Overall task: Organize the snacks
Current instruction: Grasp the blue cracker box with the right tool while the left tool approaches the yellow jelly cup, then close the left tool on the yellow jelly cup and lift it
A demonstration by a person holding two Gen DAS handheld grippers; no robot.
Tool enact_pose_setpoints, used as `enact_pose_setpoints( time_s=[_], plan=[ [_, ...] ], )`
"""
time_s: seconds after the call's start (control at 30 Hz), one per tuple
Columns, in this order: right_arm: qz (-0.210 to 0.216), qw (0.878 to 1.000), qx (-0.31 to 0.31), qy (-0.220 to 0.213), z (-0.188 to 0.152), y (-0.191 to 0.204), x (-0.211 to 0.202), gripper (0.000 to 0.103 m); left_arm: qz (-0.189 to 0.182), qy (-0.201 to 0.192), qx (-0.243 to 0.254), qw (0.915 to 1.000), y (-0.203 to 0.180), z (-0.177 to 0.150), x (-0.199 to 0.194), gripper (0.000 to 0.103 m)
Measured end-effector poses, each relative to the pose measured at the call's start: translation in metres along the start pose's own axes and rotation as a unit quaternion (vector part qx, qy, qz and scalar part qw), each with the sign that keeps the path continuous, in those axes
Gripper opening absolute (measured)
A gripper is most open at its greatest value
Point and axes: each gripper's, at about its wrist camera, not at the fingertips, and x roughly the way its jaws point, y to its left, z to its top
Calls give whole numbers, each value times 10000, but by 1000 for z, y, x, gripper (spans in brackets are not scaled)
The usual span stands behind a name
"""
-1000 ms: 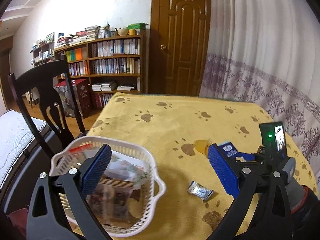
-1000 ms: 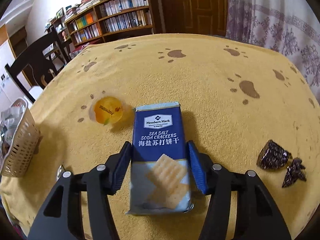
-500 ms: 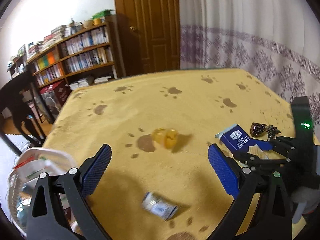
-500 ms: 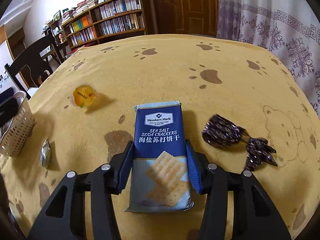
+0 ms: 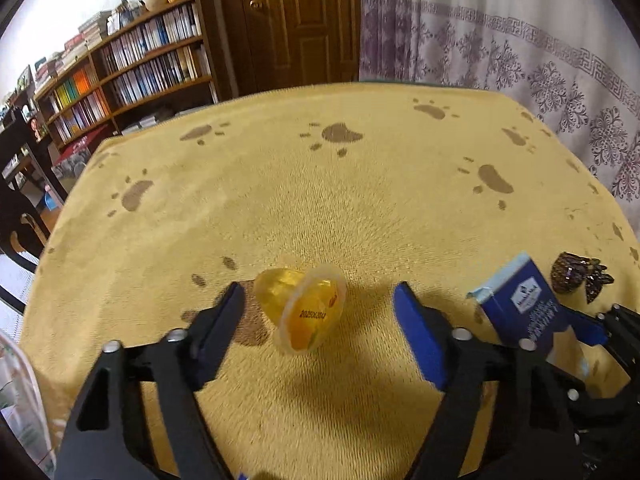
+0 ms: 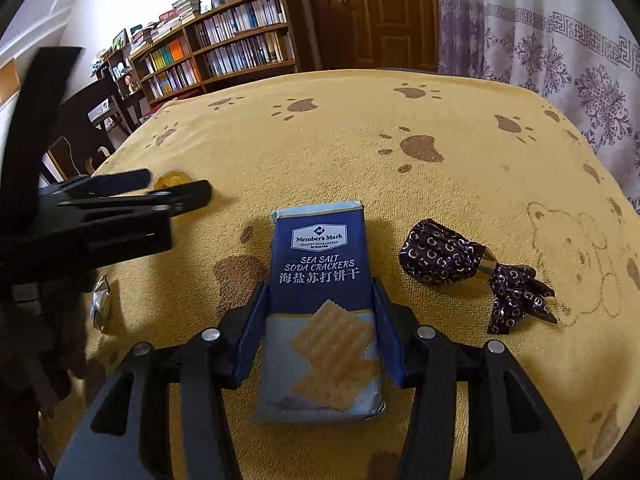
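A yellow jelly cup (image 5: 304, 308) lies on its side on the yellow paw-print tablecloth (image 5: 320, 184), between the wide-apart fingers of my left gripper (image 5: 320, 320), which is open and not touching it. My right gripper (image 6: 320, 312) is shut on a blue sea salt soda cracker packet (image 6: 320, 280); the packet (image 5: 524, 312) also shows at the right of the left wrist view. From the right wrist, the left gripper (image 6: 176, 188) is seen at the left with the jelly cup (image 6: 172, 180) partly hidden behind it.
A dark patterned wrapped candy (image 6: 460, 264) lies right of the packet. A small silver wrapped snack (image 6: 100, 304) lies to the left. A white basket's edge (image 5: 20, 400) shows at the far left. A dark chair (image 6: 80, 136), bookshelves (image 6: 224, 48) and a door stand beyond.
My left gripper has swung from the basket to the right and dropped down around the jelly cup. The right gripper with the cracker packet has shifted slightly right, toward the dark candy.
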Motion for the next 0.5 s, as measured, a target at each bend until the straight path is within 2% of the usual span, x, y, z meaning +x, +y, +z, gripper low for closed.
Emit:
enact_pose_setpoints(
  time_s=[0.03,0.1,0.23,0.5],
  plan=[
    [7,10000,4,-2,0,0,0,51,11,28,-35,10000,1,0,4,68],
    [5,10000,3,-5,0,0,0,51,35,48,-107,9999,5,0,9,51],
    [-2,10000,-2,-7,0,0,0,51,-104,37,-293,9995,13,0,10,51],
    [-35,10000,-25,-18,-1,2,-1,51,-32,-225,-228,9995,8,-7,-8,51]
  ],
)
